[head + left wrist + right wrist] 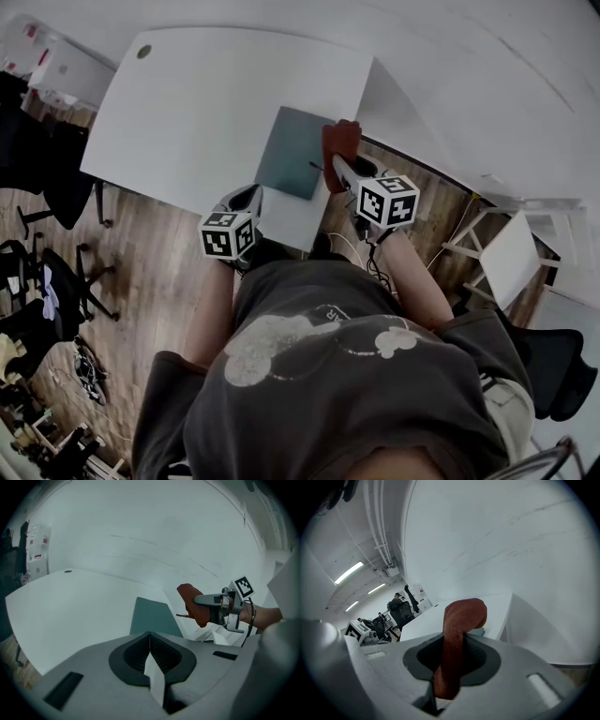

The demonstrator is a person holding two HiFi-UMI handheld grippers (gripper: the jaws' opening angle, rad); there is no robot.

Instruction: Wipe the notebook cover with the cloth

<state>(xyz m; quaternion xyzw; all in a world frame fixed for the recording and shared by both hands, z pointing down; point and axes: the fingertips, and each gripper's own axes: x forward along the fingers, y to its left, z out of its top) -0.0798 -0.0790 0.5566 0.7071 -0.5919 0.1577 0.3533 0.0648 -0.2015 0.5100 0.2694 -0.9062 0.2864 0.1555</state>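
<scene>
A dark teal notebook (292,150) (154,618) lies flat on the white table (206,103), near its front right corner. A red cloth (339,142) (457,634) (196,603) is bunched up, with my right gripper (336,171) (451,644) (208,601) shut on it. The cloth hangs by the notebook's right edge, held just above the table. My left gripper (251,202) (150,641) sits at the notebook's near left side. It is shut on a thin white sheet (155,679) (291,216) that lies in front of the notebook.
The table's front edge runs just before my body, with wooden floor (141,272) below. Black office chairs (56,272) stand to the left. A white shelf frame (511,248) stands to the right. People stand far off by a desk (396,606).
</scene>
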